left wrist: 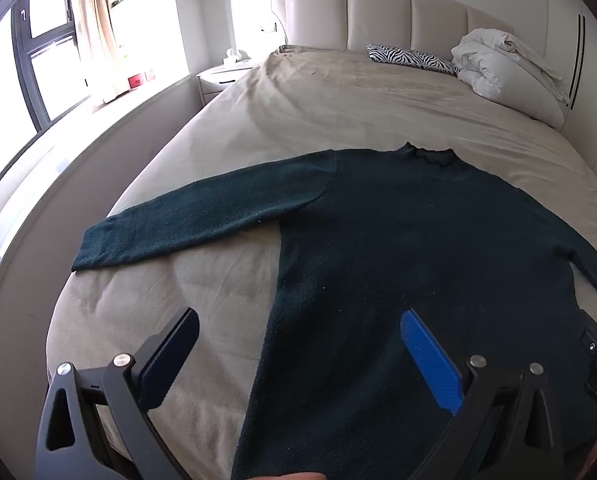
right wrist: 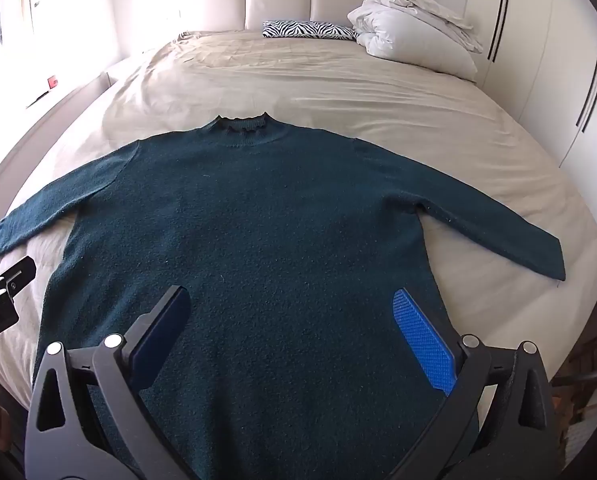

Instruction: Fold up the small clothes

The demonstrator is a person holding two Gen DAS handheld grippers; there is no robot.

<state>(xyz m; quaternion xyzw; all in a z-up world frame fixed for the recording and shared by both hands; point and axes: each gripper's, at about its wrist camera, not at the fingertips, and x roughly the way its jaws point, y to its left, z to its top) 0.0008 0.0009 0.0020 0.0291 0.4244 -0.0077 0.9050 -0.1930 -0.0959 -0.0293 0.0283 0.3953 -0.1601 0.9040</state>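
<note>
Left gripper, right gripper both released, above spread sweater on bed.

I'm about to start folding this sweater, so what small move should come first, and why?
Probably bring the left gripper over to the left sleeve's cuff and pinch it. The sweater lies flat on the bed with both sleeves spread, and both grippers hang open above its hem, holding nothing.
</note>
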